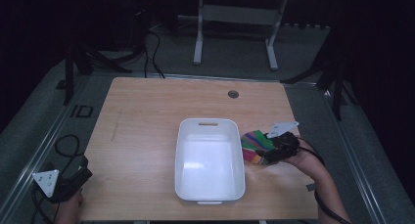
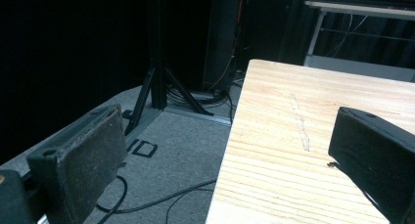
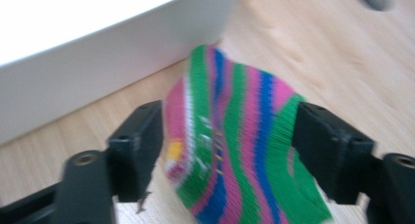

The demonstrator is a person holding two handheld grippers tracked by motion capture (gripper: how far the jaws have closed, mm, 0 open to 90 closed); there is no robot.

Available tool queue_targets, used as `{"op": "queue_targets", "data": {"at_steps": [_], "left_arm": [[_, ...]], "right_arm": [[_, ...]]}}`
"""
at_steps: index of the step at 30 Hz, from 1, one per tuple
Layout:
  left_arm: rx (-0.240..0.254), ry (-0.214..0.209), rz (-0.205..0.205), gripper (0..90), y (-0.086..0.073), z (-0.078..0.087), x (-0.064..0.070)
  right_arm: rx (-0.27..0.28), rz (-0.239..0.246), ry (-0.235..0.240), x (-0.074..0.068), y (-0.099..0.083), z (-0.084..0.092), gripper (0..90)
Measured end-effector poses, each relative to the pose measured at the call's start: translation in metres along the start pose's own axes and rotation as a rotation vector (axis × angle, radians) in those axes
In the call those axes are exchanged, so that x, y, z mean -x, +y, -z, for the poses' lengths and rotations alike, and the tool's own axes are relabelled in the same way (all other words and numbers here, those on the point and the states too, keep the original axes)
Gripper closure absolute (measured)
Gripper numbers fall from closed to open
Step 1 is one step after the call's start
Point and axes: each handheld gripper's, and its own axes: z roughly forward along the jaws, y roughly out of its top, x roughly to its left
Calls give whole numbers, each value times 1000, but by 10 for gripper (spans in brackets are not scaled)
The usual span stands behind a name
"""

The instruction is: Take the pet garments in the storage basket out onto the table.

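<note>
A striped sock in green, pink and blue lies bunched on the wooden table, just right of a white bin. My right gripper reaches it from the right. In the right gripper view the sock bulges up between the two jaws of the right gripper, which stand wide apart at its edges, and the bin wall is close behind. My left gripper rests off the table's front left corner. Its jaws are open with nothing between them.
The bin is empty and sits in the middle of the table. A round cable hole lies at the far edge. Black stands and cables crowd the floor behind and to the left. A white frame stands beyond the table.
</note>
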Motion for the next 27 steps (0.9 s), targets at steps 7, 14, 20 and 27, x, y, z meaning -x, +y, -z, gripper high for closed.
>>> {"op": "queue_targets", "data": {"at_steps": [7,14,20,27], "left_arm": [[0,-2,0,12,0,0,0],[1,-1,0,12,0,0,0],[0,-1,1,12,0,0,0],[-2,-1,5,12,0,0,0]], "right_arm": [[118,-174,-48,9,-36,16,109],[261,-329,-208,5,-82,26,110],[290,-394,-305,-3,-111,28,110],[328,-466,-388,-18,-138,26,111]]}}
